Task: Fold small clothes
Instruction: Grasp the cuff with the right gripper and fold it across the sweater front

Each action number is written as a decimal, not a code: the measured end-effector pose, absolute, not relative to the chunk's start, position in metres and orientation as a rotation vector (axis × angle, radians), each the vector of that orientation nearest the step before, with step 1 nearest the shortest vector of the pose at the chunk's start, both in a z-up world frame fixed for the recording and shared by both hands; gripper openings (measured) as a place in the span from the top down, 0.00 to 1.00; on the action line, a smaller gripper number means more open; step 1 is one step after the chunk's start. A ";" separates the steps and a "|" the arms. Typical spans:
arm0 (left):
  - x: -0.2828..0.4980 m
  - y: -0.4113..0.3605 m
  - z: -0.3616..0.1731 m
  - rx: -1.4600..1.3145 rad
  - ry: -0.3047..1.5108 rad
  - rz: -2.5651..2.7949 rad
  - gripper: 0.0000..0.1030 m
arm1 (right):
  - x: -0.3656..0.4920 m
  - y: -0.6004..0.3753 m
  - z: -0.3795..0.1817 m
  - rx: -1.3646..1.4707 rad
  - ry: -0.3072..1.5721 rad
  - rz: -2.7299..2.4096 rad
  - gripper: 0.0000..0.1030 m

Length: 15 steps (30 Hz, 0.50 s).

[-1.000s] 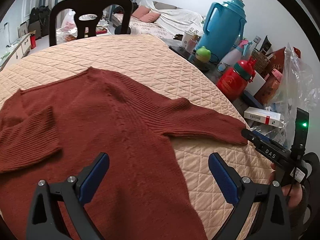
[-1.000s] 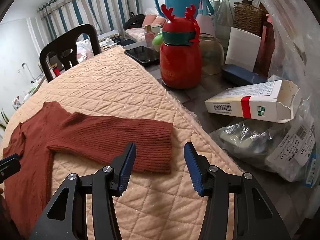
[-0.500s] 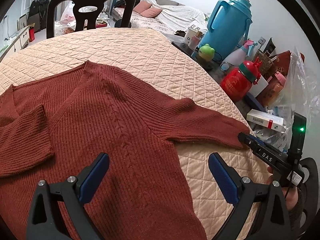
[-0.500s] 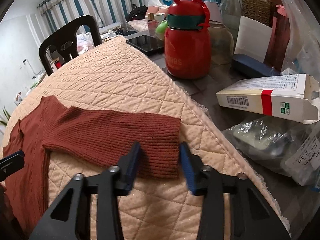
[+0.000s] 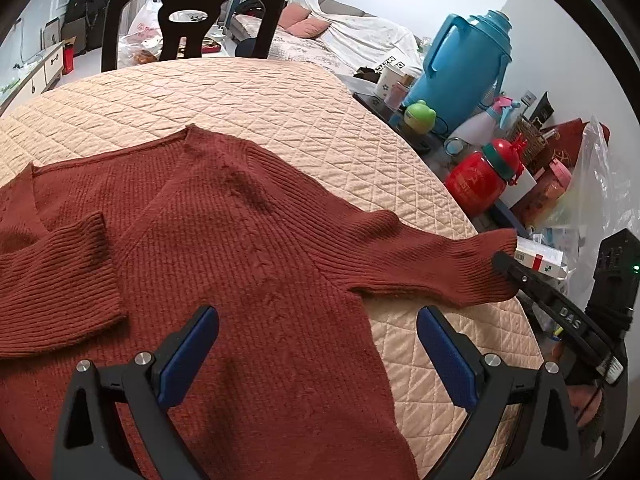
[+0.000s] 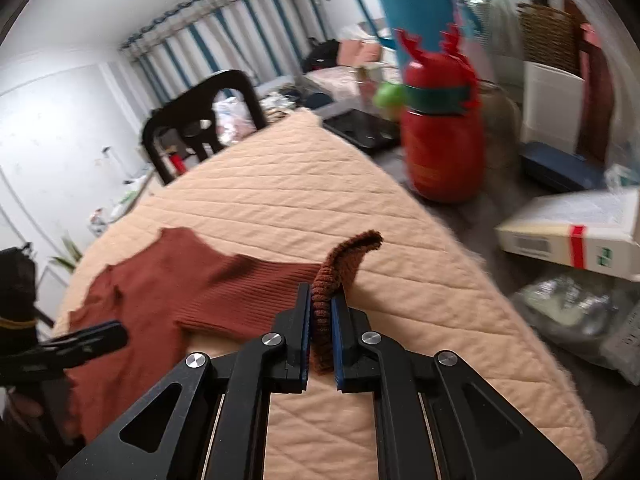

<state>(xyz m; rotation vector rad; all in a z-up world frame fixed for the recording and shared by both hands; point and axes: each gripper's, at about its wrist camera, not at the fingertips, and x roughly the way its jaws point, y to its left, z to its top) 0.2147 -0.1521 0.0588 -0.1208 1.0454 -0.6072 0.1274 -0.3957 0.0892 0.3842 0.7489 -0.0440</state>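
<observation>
Right gripper clamps the sleeve cuff!

The right gripper (image 6: 320,320) has just closed, pinching the cuff at centre frame of the rust-red ribbed knit sweater (image 5: 224,248), which is spread across the peach quilted cover (image 5: 280,112). At lower frame, the left gripper (image 5: 318,348) hovers over its body, jaws spread wide.

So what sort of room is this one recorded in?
Most likely a lived-in bedroom at home: a bed with pillows behind the quilt-covered table, striped curtains, and a blue thermos among household clutter.
</observation>
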 end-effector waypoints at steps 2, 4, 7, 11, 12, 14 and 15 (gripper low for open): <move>0.216 -0.148 0.059 -0.131 1.045 -0.607 0.02 | 0.133 -0.386 0.093 0.389 0.740 0.009 0.92; 0.218 -0.144 0.059 -0.148 1.048 -0.613 0.02 | 0.140 -0.377 0.095 0.395 0.738 0.049 0.92; 0.222 -0.135 0.061 -0.175 1.045 -0.604 0.02 | 0.150 -0.364 0.094 0.400 0.741 0.097 0.92; 0.229 -0.117 0.062 -0.221 1.038 -0.583 0.02 | 0.158 -0.344 0.087 0.399 0.760 0.168 0.92; 0.232 -0.113 0.062 -0.235 1.036 -0.576 0.02 | 0.160 -0.338 0.086 0.395 0.766 0.184 0.92; 0.236 -0.103 0.062 -0.269 1.037 -0.562 0.02 | 0.164 -0.327 0.082 0.385 0.780 0.215 0.92; 0.238 -0.099 0.062 -0.286 1.038 -0.559 0.02 | 0.165 -0.322 0.080 0.381 0.788 0.227 0.92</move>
